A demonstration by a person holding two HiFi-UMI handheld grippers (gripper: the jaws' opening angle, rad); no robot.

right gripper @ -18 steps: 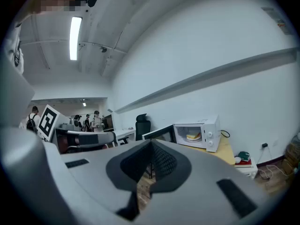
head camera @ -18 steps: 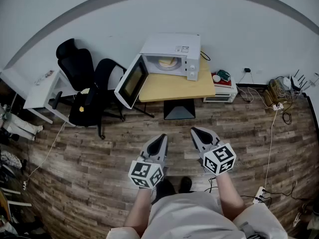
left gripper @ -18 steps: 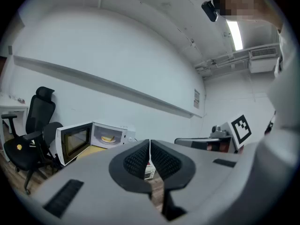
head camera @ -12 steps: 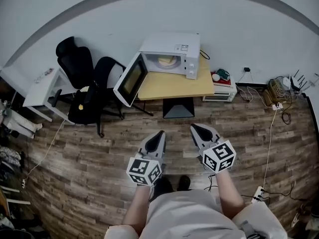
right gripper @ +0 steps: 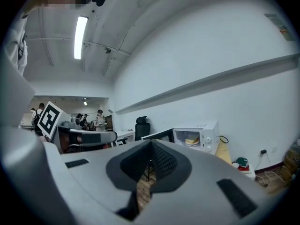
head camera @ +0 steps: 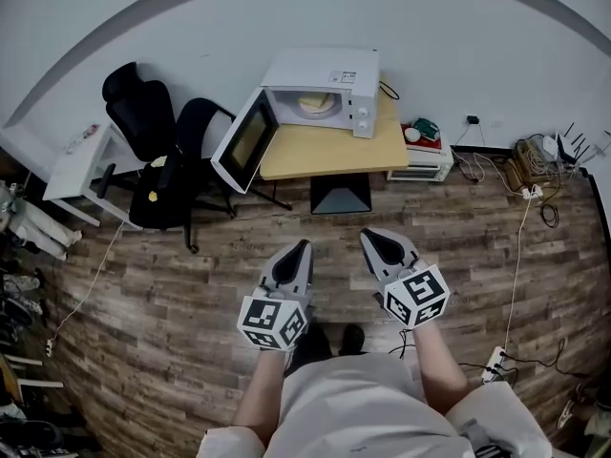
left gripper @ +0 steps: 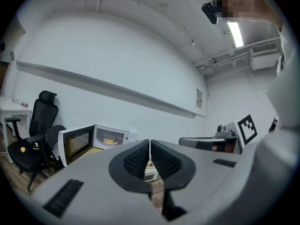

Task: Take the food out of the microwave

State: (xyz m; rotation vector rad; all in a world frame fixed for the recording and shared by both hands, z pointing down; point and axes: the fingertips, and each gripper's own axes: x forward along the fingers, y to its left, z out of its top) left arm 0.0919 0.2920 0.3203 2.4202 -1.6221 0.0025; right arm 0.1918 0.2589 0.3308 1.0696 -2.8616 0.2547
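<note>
Far left stands a small white table (head camera: 81, 160), and beside it two black office chairs (head camera: 162, 151) near the wall. Next comes the microwave door (head camera: 243, 141), swung wide on its left hinge and sticking out past the edge of the wooden surface (head camera: 329, 153). The white microwave (head camera: 320, 86) sits at the back of that surface with its long side along the wall and its mouth facing the person. The food (head camera: 318, 106) is inside the cavity, a pale yellow piece lying flat. From the gripper views it looks wider than tall, its long axis running side to side across the opening.

Down on the near side, well apart from the microwave, the left gripper (head camera: 302, 248) is over the plank floor (head camera: 172, 284), nose aimed at the surface. Its jaws are pressed together with nothing between them. The right gripper (head camera: 370, 239) is just beside it, pointing the same way, jaws closed and empty too.

Right of the surface, a low white box (head camera: 420, 170) sits on the floor, with cables (head camera: 535, 165) beyond it.
</note>
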